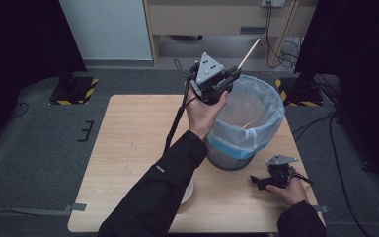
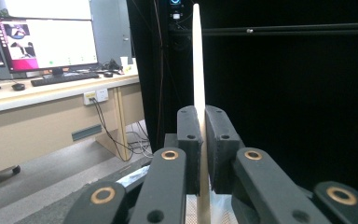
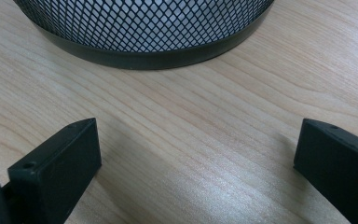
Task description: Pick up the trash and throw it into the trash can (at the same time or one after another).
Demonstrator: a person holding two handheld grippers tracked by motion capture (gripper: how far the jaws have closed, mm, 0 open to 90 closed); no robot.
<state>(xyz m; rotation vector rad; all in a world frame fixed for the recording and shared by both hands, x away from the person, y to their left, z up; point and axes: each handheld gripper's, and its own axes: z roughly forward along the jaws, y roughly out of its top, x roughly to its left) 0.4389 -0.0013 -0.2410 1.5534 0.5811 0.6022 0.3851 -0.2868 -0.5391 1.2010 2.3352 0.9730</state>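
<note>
My left gripper (image 1: 233, 75) is held up over the far left rim of a mesh waste bin (image 1: 232, 159) lined with a pale blue bag (image 1: 264, 106). Its jaws are shut on a thin pale wooden stick (image 1: 249, 52) that points up and away from the hand. In the left gripper view the stick (image 2: 198, 56) rises straight between the two closed pads of the left gripper (image 2: 204, 135). A second stick (image 1: 247, 124) lies inside the bag. My right gripper (image 1: 259, 182) rests on the table at the front right, open, with bare wood between the jaws of the right gripper (image 3: 196, 163).
The wooden table (image 1: 133, 143) carries the bin at its right half; the bin's black base (image 3: 154, 56) is just ahead of the right gripper. A white plate (image 1: 188, 193) peeks out under the left forearm. A desk with monitors (image 2: 46, 44) stands beyond.
</note>
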